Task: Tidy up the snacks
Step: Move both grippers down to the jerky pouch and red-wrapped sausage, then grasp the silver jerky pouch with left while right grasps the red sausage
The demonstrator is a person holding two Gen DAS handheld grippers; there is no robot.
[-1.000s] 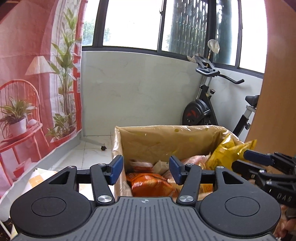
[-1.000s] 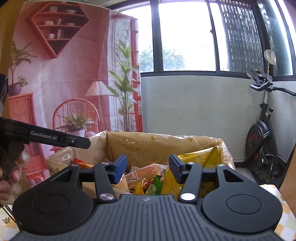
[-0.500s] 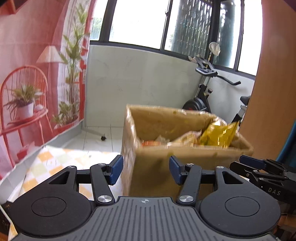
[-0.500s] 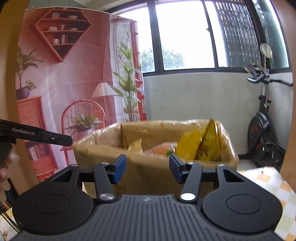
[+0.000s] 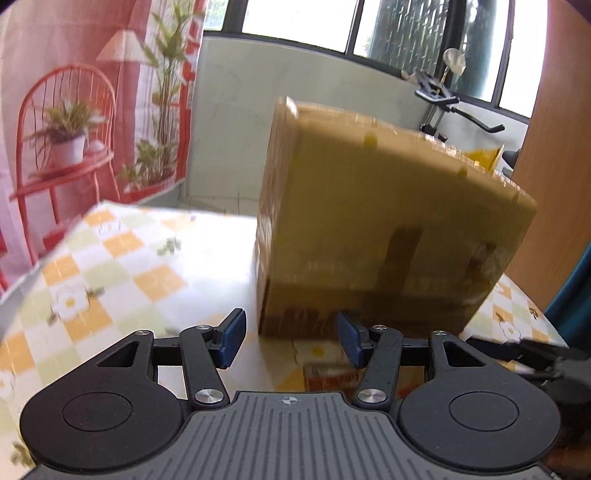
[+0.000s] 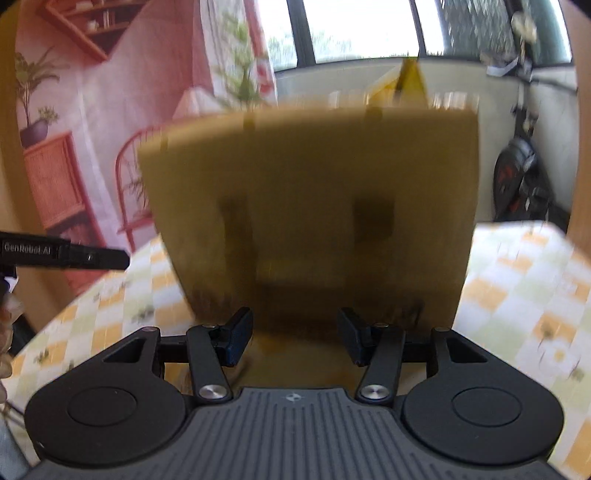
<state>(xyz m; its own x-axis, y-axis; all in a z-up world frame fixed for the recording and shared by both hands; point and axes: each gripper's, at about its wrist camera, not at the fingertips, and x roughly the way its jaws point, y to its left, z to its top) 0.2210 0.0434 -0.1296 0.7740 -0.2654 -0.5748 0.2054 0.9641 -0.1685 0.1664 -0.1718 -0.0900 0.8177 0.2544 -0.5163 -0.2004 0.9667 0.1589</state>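
1. Left gripper (image 5: pixel 291 338) low over the table (image 5: pixel 122 266), fingers apart, nothing between the blue pads (image 5: pixel 232 338); bare checked cloth and a sliver of a flat packet (image 5: pixel 330 376) under the gap.
2. Right gripper (image 6: pixel 294 338) likewise low, fingers apart, empty, aimed at the near wall of the box.
3. Seen from the right wrist, one black finger of the left gripper jutting in from the left edge; part of a hand (image 6: pixel 5 332) at the left margin, blurred.
4. Cardboard box (image 5: pixel 384 221) standing on the table just beyond both grippers, near its far edge, upright, blurred; dark patches on its near wall.
5. Yellow snack bag (image 6: pixel 406 83) poking up above the box's rim toward the right side; other contents hidden by the wall.
6. Table covered in white cloth with orange and pale green checks and small flowers.
7. Behind: pink printed backdrop (image 5: pixel 74 92) with a chair and plants at left, windows (image 6: pixel 354 26) above a pale wall, exercise bike (image 6: pixel 521 177) at right.
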